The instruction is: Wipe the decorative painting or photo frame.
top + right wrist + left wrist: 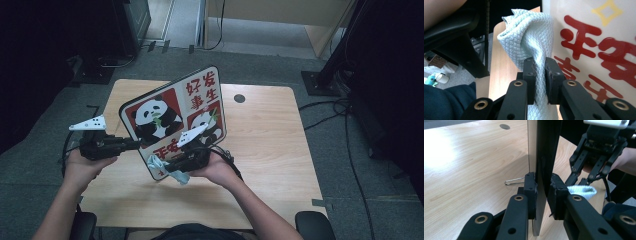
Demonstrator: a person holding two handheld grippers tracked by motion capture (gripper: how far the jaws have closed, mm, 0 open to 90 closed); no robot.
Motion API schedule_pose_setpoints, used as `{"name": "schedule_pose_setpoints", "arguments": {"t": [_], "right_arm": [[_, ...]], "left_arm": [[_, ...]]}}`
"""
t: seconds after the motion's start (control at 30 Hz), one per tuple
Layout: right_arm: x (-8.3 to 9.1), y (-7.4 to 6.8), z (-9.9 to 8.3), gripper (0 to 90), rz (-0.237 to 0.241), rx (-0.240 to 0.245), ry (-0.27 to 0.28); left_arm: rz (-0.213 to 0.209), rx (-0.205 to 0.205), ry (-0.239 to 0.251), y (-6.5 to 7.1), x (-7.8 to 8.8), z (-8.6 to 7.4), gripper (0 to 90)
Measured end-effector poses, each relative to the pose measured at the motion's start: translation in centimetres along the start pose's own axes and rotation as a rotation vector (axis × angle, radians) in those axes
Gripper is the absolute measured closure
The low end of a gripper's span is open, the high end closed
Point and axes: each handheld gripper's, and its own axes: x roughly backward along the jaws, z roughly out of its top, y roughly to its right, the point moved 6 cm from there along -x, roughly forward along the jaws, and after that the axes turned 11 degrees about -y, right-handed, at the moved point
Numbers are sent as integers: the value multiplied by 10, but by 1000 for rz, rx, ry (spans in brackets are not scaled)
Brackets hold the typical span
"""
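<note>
Panda board [172, 117] is held tilted above the wooden table [270, 145], lifted off the surface. High view: it shows 2 panda pics on red squares plus red characters on white, w/ a dark rim. Left gripper [131, 145] comes in from the board's left edge and clamps it; left hand [85, 165] wraps the handle. Right gripper [171, 168] sits at the board's lower edge, gripping a pale blue cloth [159, 164] that touches the board face. Right hand [217, 167] is behind it. A round grommet hole [239, 98] sits near the table's far edge.

Left gripper view: jaws are clenched on the board [544, 157] seen edge-on (dark edge, running up out of frame). A thin wire clip [514, 181] lies on the table beyond. The right gripper [579, 180] is at right w/ the cloth [582, 190] at its tips.

Right gripper view: right gripper [540, 72] pinches the cloth [531, 35], a diamond-weave fabric bunched upward between the jaws. Board face [594, 45] is just beside it at right, red strokes and a yellow diamond on white. A white cup [442, 78] sits on the floor, lower left.
</note>
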Motion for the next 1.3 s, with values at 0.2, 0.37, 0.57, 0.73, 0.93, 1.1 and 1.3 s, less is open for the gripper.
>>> {"name": "schedule_pose_setpoints", "arguments": {"t": [0.2,0.37,0.57,0.73,0.93,1.1,1.3], "right_arm": [[15,0,8,810,-9,-1,22],[25,1,16,810,-7,-5,35],[51,2,37,810,-40,0,69],[70,0,54,810,-51,9,101],[80,-1,71,810,-62,11,94],[91,-2,86,809,-88,31,100],[113,-4,120,809,-124,57,116]], "left_arm": [[0,-1,3,0,0,0,784],[-4,-3,1,0,0,0,784],[-3,-3,5,0,0,0,784],[-3,-3,6,0,0,0,785],[-5,-3,9,0,0,0,785],[-12,-3,9,0,0,-1,784],[-11,-5,9,1,0,-1,784]]}}
